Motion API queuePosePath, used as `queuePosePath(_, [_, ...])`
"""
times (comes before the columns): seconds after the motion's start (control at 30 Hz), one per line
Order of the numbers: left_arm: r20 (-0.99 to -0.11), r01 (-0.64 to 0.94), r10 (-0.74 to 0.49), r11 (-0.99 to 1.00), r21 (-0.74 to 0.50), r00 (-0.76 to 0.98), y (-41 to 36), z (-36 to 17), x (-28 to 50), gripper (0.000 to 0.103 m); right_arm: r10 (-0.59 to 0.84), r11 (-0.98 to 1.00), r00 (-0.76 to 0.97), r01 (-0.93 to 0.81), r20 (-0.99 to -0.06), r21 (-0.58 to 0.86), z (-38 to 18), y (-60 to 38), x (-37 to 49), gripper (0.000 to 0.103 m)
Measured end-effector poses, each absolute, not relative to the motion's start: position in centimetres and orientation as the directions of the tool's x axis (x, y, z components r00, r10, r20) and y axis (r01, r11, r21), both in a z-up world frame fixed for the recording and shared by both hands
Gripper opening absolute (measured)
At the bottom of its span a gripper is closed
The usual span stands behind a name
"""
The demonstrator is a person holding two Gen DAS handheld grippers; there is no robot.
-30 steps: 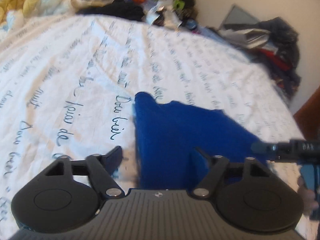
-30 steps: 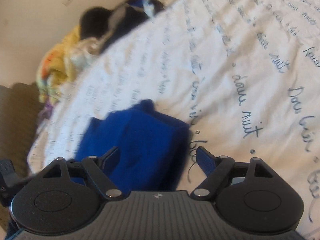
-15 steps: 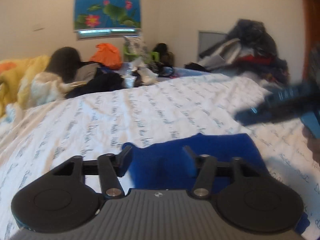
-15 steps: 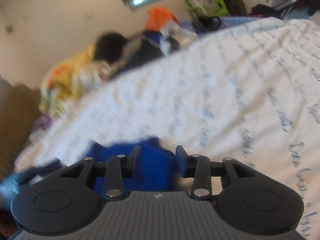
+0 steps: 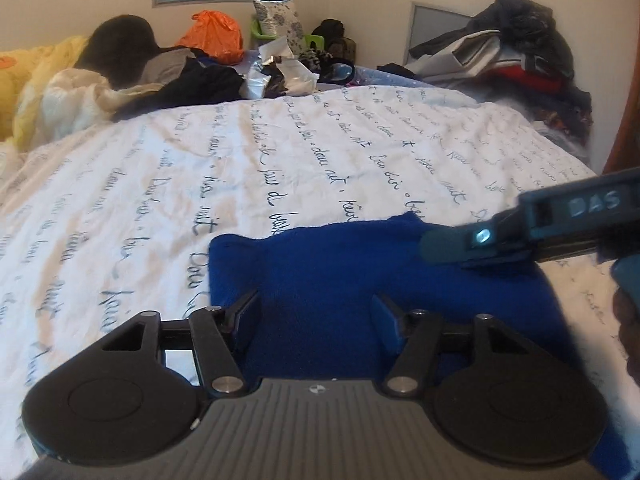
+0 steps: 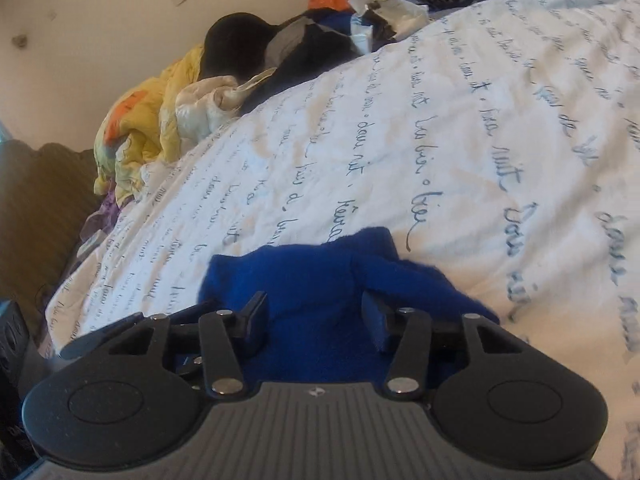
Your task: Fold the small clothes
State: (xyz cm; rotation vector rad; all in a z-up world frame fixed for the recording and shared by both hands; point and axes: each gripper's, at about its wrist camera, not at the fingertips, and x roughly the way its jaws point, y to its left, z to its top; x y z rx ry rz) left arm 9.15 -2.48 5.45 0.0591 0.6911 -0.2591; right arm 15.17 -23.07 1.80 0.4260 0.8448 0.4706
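A small blue fleece garment (image 5: 340, 264) lies folded on the white bedspread with script writing (image 5: 280, 152). My left gripper (image 5: 316, 316) is open, its fingers straddling the garment's near edge, low over the cloth. My right gripper (image 6: 316, 316) is open too, over the same blue garment (image 6: 304, 280) from the other side. The right gripper also shows in the left wrist view (image 5: 444, 246), reaching in from the right above the cloth's far right corner. Nothing is pinched between either pair of jaws.
A heap of clothes, an orange bag (image 5: 212, 36) and crumpled foil lie at the bed's far end. A yellow quilt (image 6: 136, 128) is bunched at the far left. More clothes (image 5: 516, 52) are piled on the right by the wall.
Both grippers closed partly half a second ago and now stand wider open. The cameras tilted up from the bed towards the room, and the right gripper has moved over the cloth's right corner.
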Motion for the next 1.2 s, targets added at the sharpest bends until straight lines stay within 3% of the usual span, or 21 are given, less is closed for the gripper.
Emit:
queuePosePath(0.03, [-0.635,0.261,-0.222,0.965,-0.032,0.740,-2.6,5.9,8.0,0.080,0.568,0.805,0.583,-0.243,-0.581,0.542,2.4,-23.4,14.0,0.059])
queuePosePath(0.07, [-0.638,0.271,-0.231,0.962,-0.036,0.735,-2.7,5.9,7.3,0.084,0.590,0.787,0.590,-0.266,-0.552,0.557,2.8,-23.7,12.9,0.073])
queuePosePath(0.13, [-0.653,0.282,-0.205,0.959,0.014,0.729,-3.6,4.7,6.8,0.089,0.592,0.785,0.568,-0.248,-0.572,0.567,1.8,-23.6,12.7,0.082])
queuePosePath(0.17, [-0.642,0.271,-0.173,0.961,0.056,0.747,-4.0,4.0,6.6,0.092,0.581,0.797,0.546,-0.228,-0.604,0.560,0.4,-23.6,13.5,0.081])
queuePosePath(0.2, [-0.635,0.252,-0.157,0.966,0.062,0.757,-4.1,3.5,6.4,0.096,0.604,0.776,0.577,-0.269,-0.550,0.570,-0.3,-24.1,13.5,0.081])
queuePosePath(0.33, [-0.660,0.211,-0.165,0.977,-0.010,0.733,-3.3,3.4,6.7,0.098,0.596,0.756,0.578,-0.168,-0.558,0.633,0.9,-25.3,13.9,0.081])
queuePosePath(0.43, [-0.662,0.187,-0.181,0.980,-0.063,0.727,-2.5,2.9,6.8,0.102,0.616,0.749,0.607,-0.251,-0.503,0.613,3.1,-24.5,11.6,0.082])
queuePosePath(0.5, [-0.673,0.171,-0.197,0.980,-0.106,0.713,-2.2,2.7,7.1,0.103,0.631,0.745,0.578,-0.264,-0.517,0.613,2.7,-23.8,11.3,0.081])
queuePosePath(0.57, [-0.670,0.174,-0.194,0.980,-0.097,0.716,-2.4,2.7,7.0,0.103,0.586,0.793,0.540,-0.232,-0.603,0.563,0.0,-23.3,12.4,0.081])
queuePosePath(0.63, [-0.670,0.173,-0.189,0.981,-0.091,0.717,-2.5,2.7,6.9,0.103,0.607,0.778,0.579,-0.294,-0.545,0.555,-0.8,-23.9,12.4,0.080])
queuePosePath(0.77, [-0.665,0.171,-0.191,0.981,-0.095,0.722,-2.4,2.6,6.8,0.103,0.544,0.825,0.574,-0.230,-0.612,0.517,1.7,-22.8,11.7,0.083])
queuePosePath(0.87, [-0.664,0.172,-0.192,0.980,-0.096,0.722,-2.5,2.6,6.9,0.103,0.592,0.795,0.580,-0.308,-0.560,0.522,2.8,-22.4,9.8,0.081])
queuePosePath(0.93, [-0.663,0.176,-0.194,0.980,-0.094,0.723,-2.5,2.6,6.9,0.103,0.557,0.825,0.545,-0.277,-0.626,0.493,0.8,-22.4,10.5,0.081])
queuePosePath(0.97, [-0.663,0.178,-0.195,0.979,-0.094,0.723,-2.5,2.6,6.9,0.103,0.585,0.804,0.577,-0.321,-0.570,0.501,-0.7,-23.2,10.6,0.080])
queuePosePath(1.07, [-0.658,0.171,-0.170,0.983,-0.063,0.734,-2.2,3.7,5.8,0.096,0.606,0.773,0.554,-0.241,-0.571,0.587,0.9,-24.2,10.9,0.080])
queuePosePath(1.1, [-0.650,0.169,-0.181,0.982,-0.081,0.738,-1.6,4.4,4.7,0.088,0.605,0.770,0.553,-0.224,-0.572,0.598,2.1,-24.4,10.4,0.080])
queuePosePath(1.2, [-0.642,0.169,-0.272,0.961,-0.218,0.717,1.4,5.5,1.3,0.090,0.633,0.743,0.576,-0.262,-0.518,0.616,4.4,-26.3,7.0,0.082])
